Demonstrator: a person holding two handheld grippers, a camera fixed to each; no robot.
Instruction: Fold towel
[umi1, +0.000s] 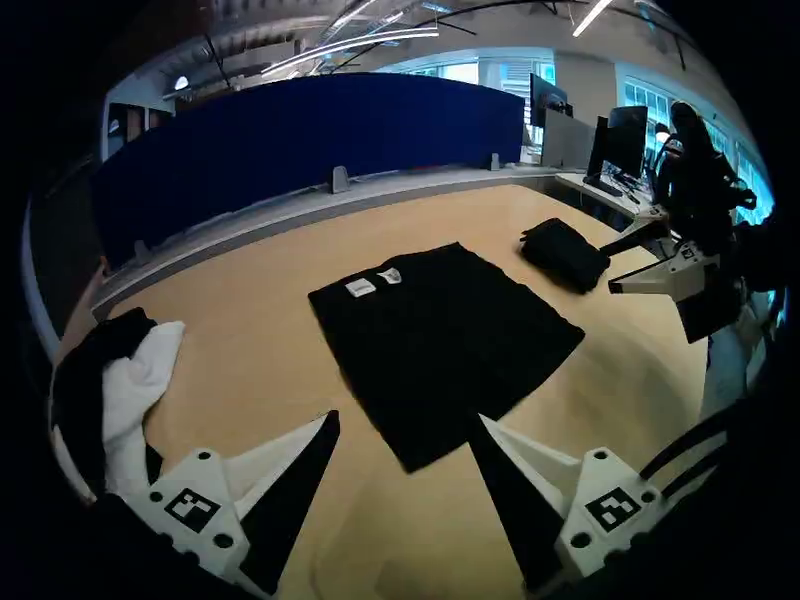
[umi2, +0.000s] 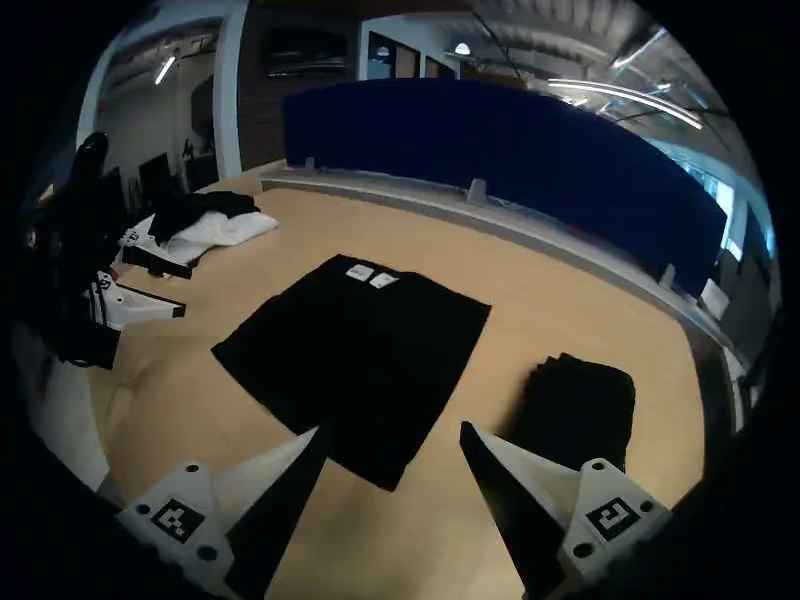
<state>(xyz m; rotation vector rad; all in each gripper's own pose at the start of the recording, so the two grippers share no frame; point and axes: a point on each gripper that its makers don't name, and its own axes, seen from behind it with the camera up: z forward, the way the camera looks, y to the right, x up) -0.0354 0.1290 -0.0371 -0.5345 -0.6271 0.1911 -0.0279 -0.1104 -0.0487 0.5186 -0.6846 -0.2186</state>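
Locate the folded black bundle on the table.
Right gripper view: the folded black bundle lies on the table, just right of the flat black towel, apart from it.

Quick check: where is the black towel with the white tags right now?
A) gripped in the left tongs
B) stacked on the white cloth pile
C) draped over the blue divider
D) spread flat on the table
D: the black towel lies spread flat on the table, with the left tongs and right tongs both open and empty.
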